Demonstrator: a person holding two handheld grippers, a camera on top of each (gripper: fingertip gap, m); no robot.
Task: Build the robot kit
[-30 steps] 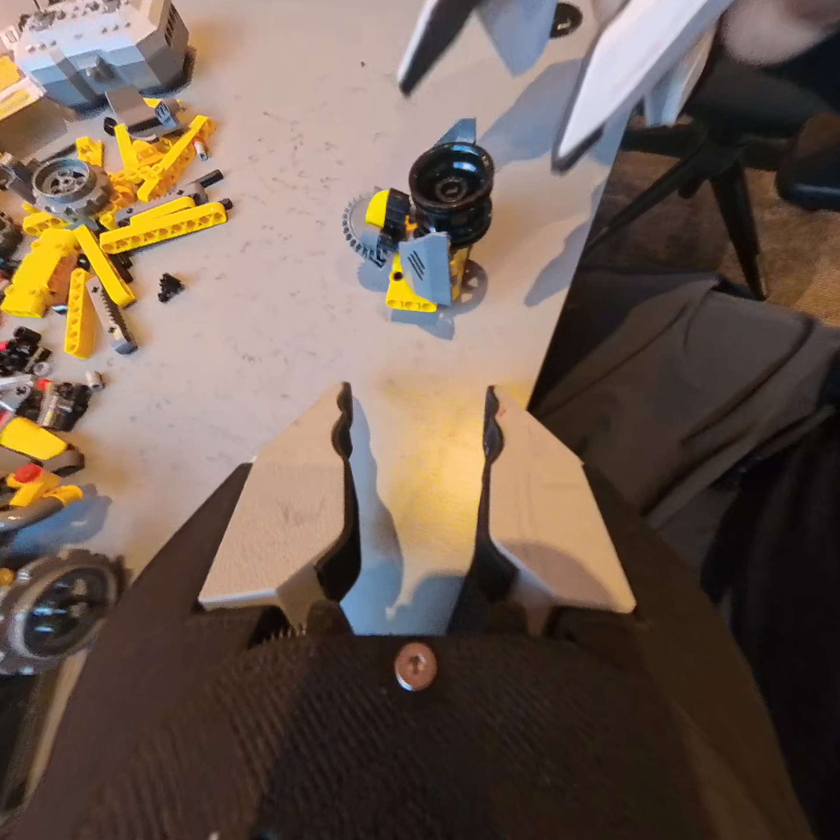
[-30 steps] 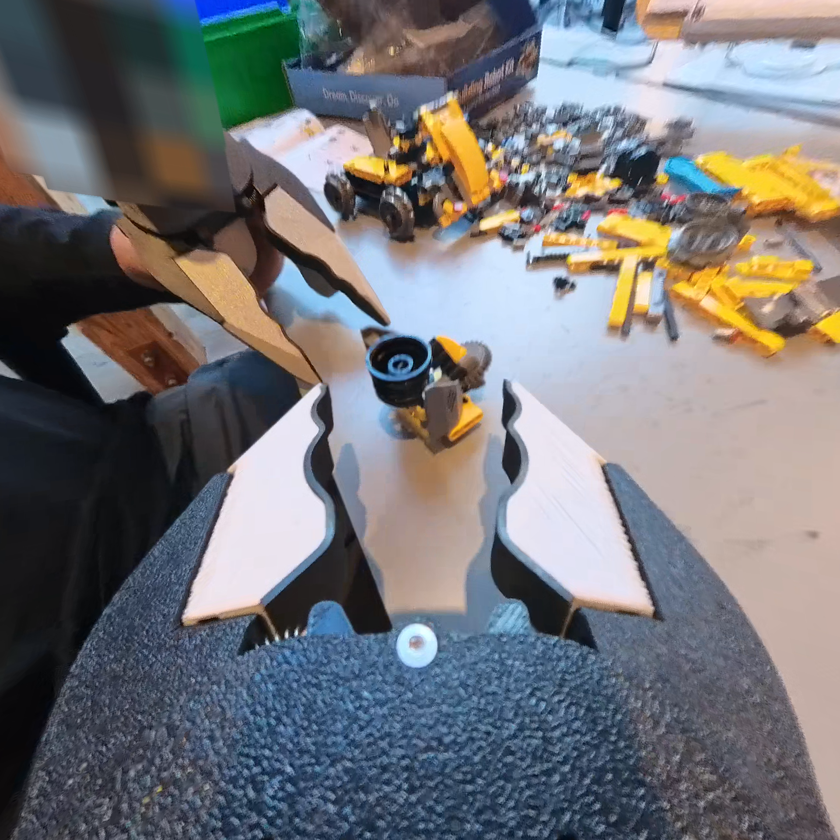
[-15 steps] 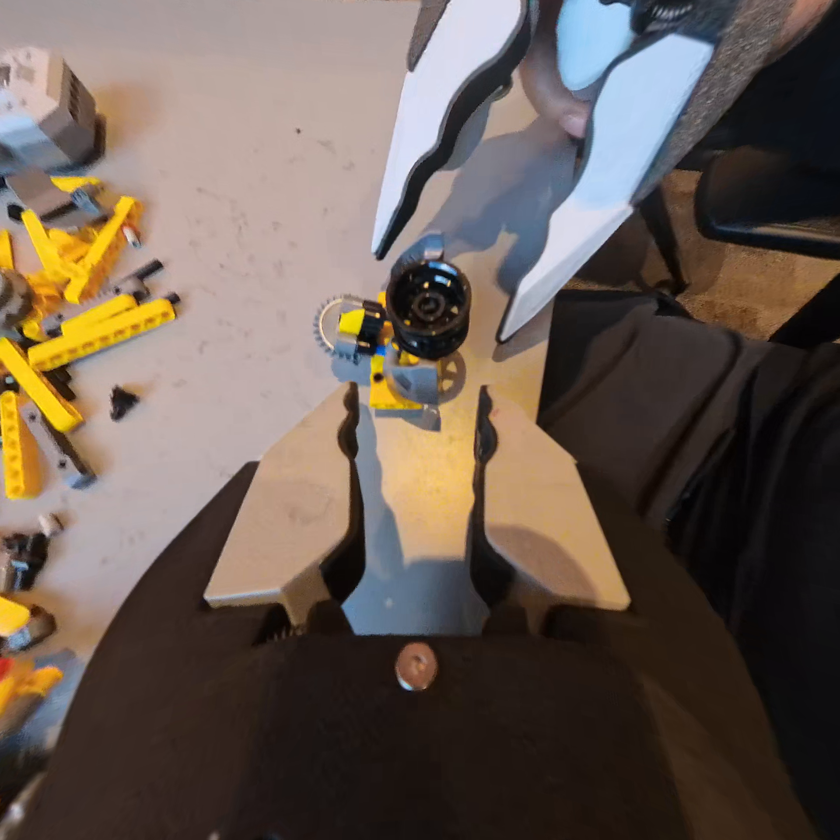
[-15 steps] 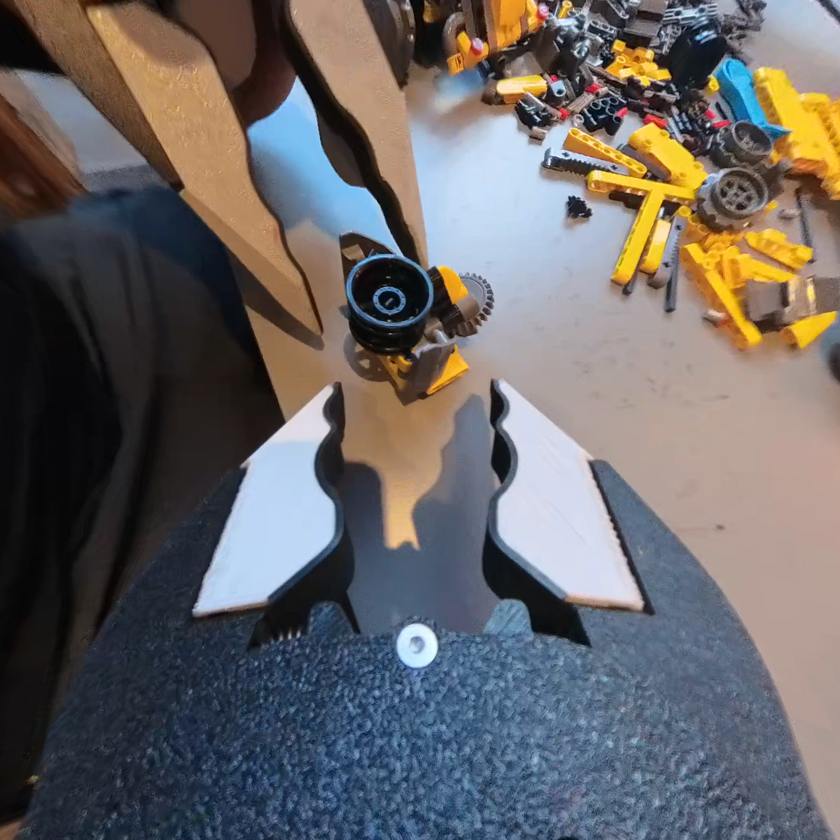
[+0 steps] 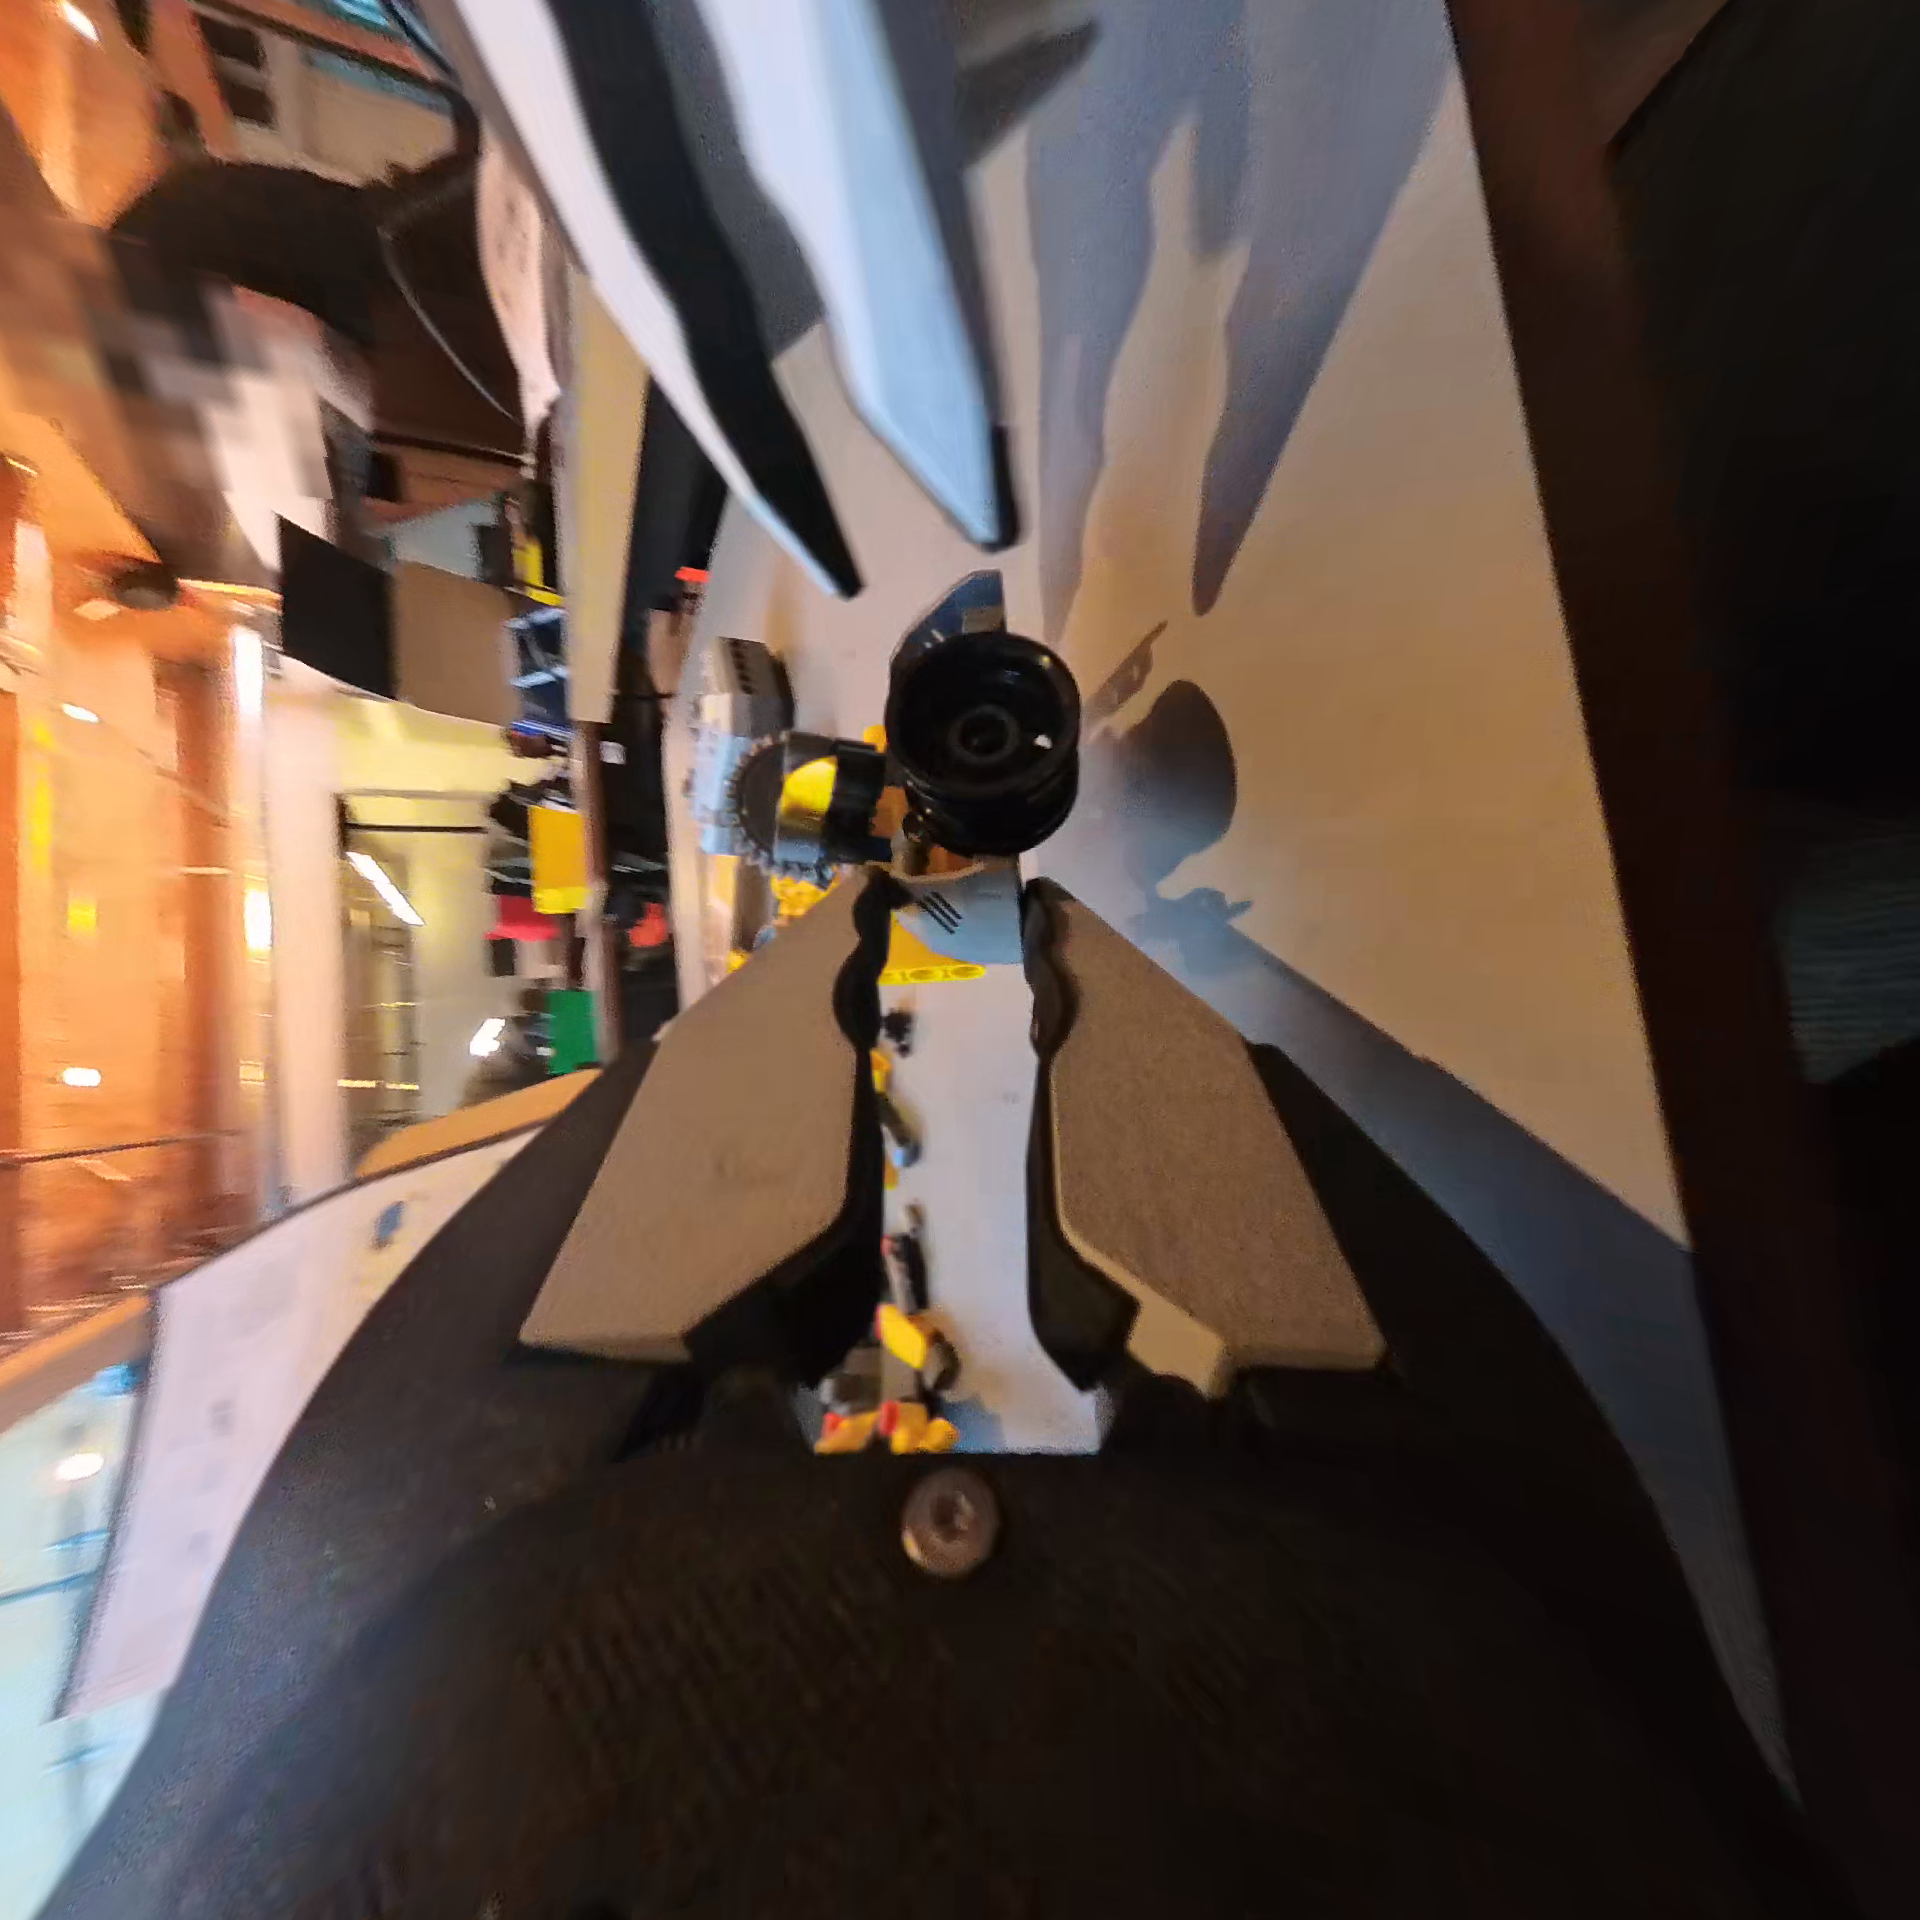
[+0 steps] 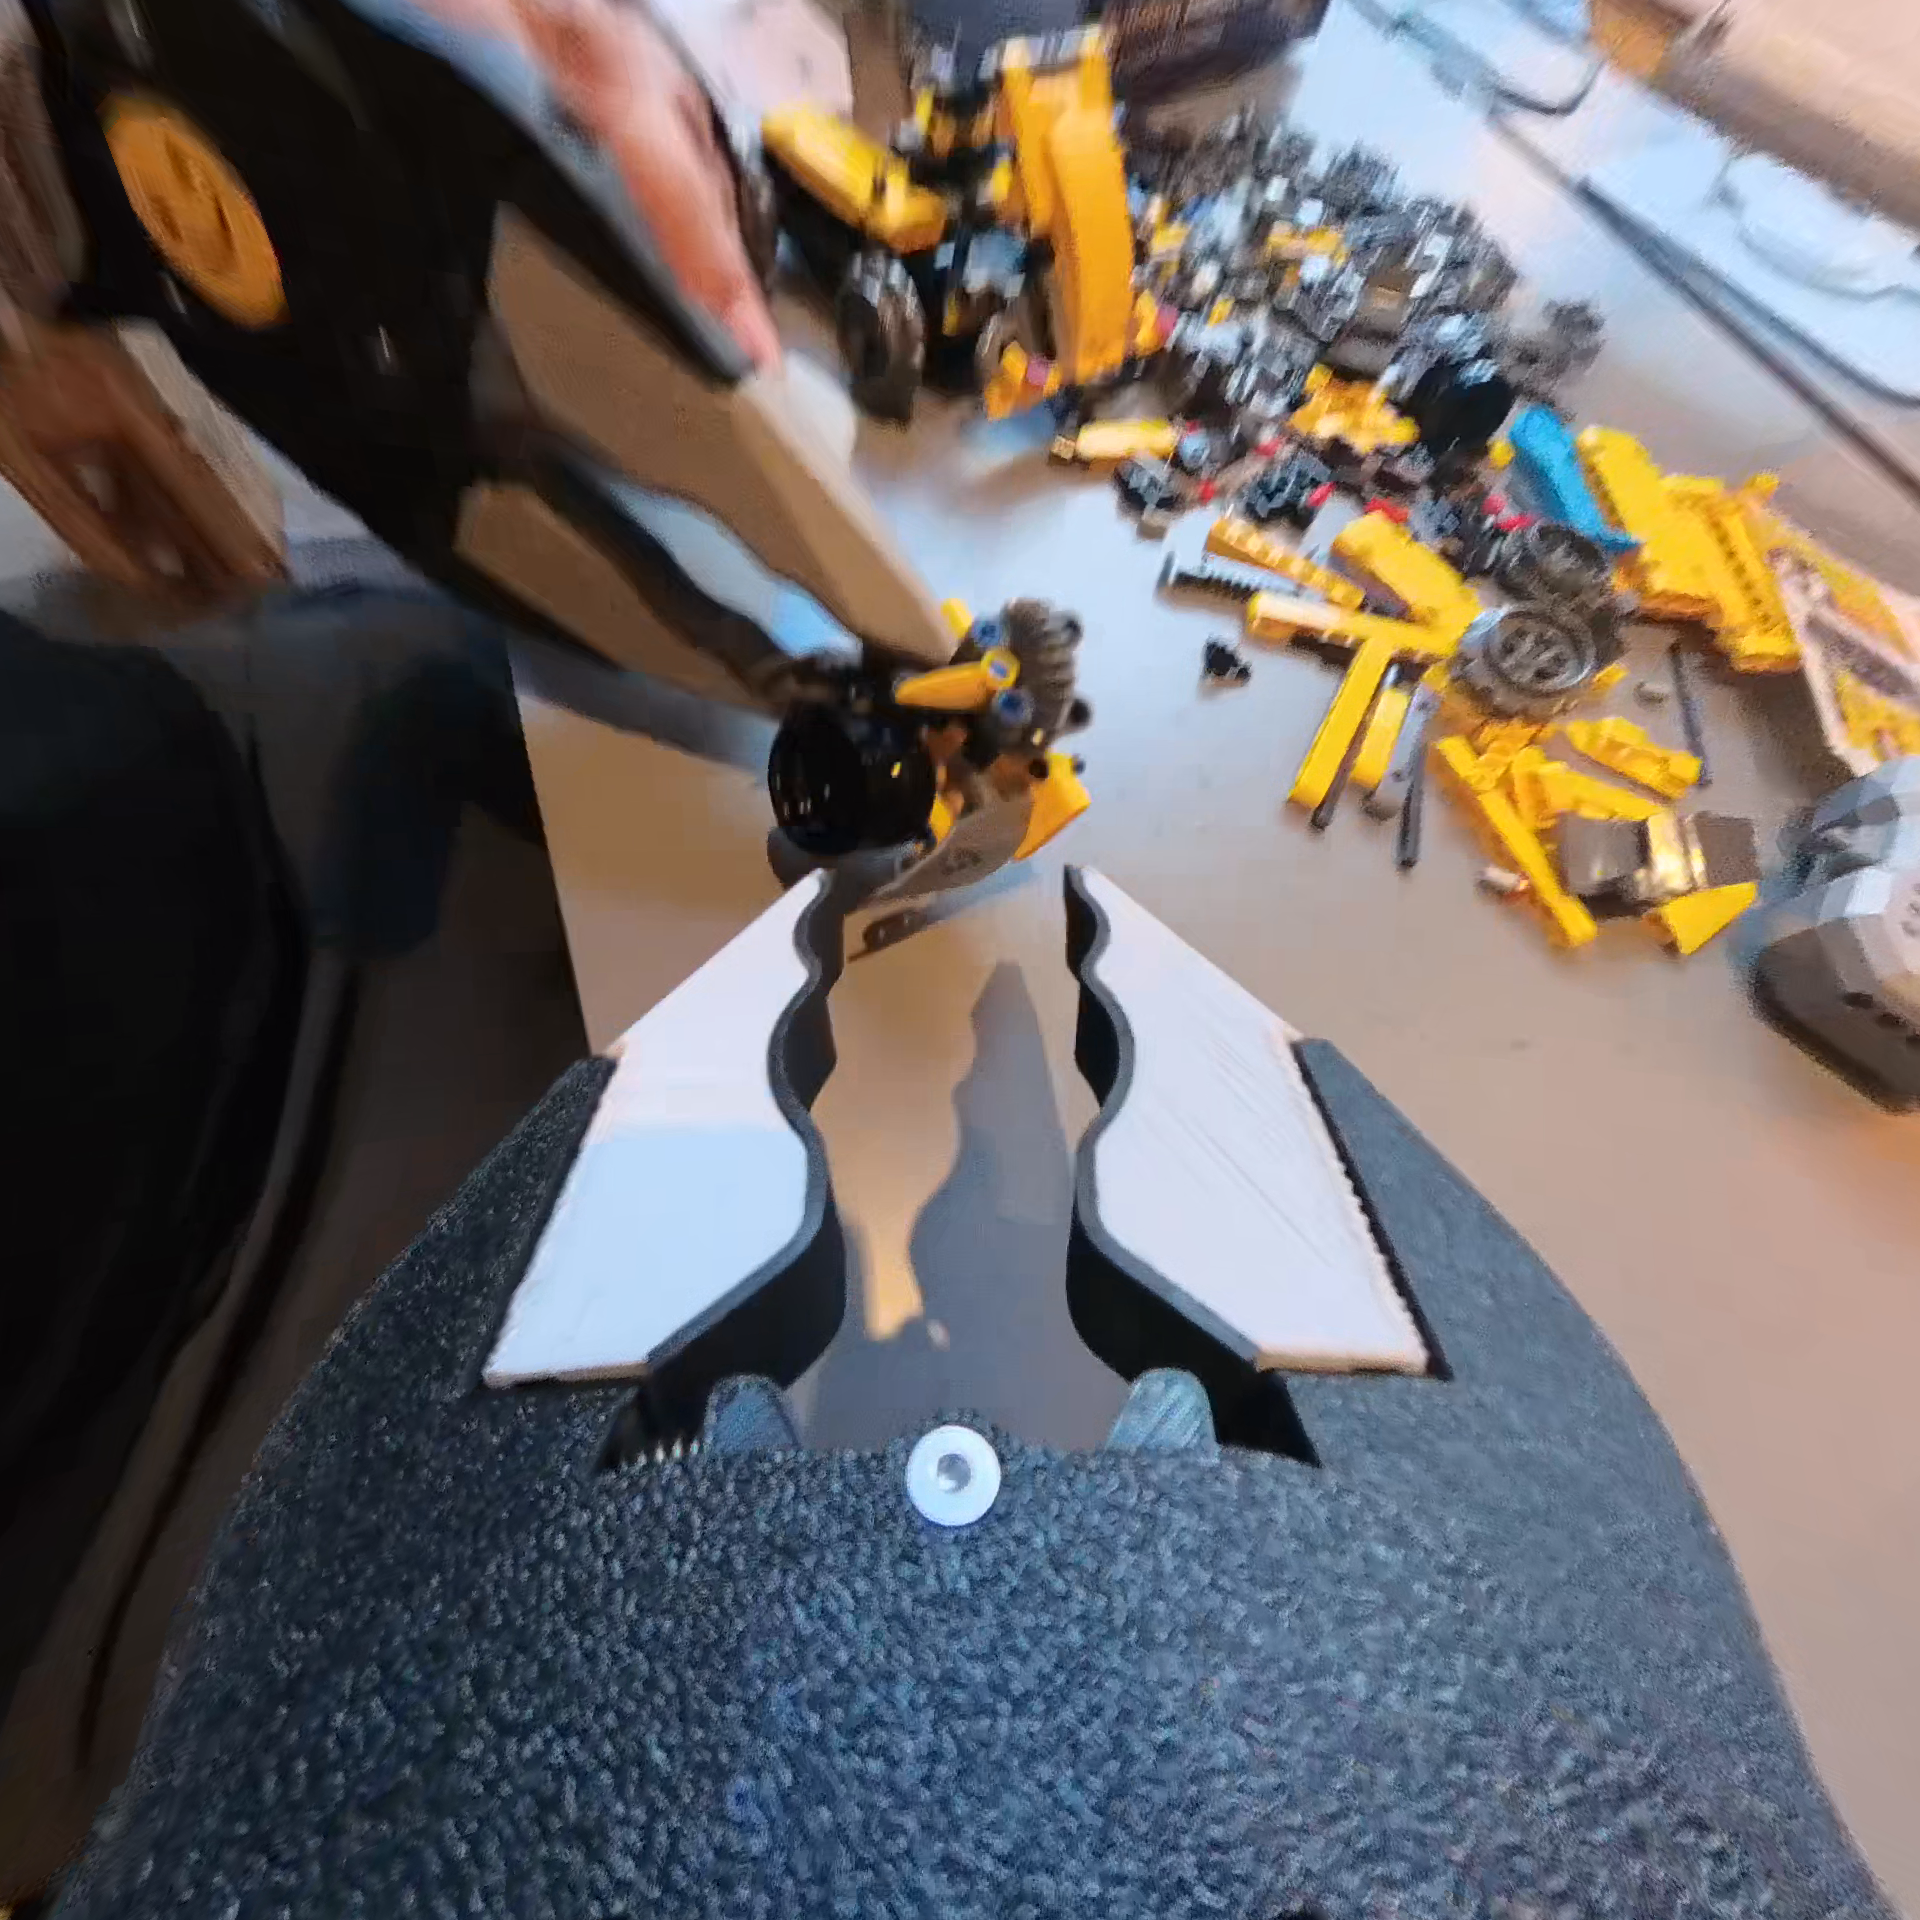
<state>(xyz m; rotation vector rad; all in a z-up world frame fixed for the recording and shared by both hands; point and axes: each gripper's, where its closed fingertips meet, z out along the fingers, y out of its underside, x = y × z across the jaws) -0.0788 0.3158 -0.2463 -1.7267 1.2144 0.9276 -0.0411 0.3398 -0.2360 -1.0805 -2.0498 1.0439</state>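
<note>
A small brick assembly (image 5: 982, 743), with a black wheel hub, a grey gear and yellow and grey parts, is held off the pale table (image 6: 1299, 1091). My left gripper (image 5: 956, 894) is shut on its grey panel (image 5: 966, 920). The left wrist view is tilted, so the table runs upright in it. In the right wrist view the left gripper (image 6: 862, 675) comes in from the upper left with the assembly (image 6: 914, 758) at its tips. My right gripper (image 6: 945, 883) is open and empty just below the assembly, its left fingertip close to the grey panel. It also shows in the left wrist view (image 5: 914, 551).
A pile of loose yellow, black and grey bricks (image 6: 1455, 644) covers the table's right side. A partly built yellow vehicle (image 6: 1049, 229) stands at the back. A grey block (image 6: 1860, 935) sits at the far right. The table edge (image 6: 561, 914) runs close on the left.
My left gripper has closed on the assembly, lifted it off the table and rolled sideways. The right gripper has drawn nearer and stays open.
</note>
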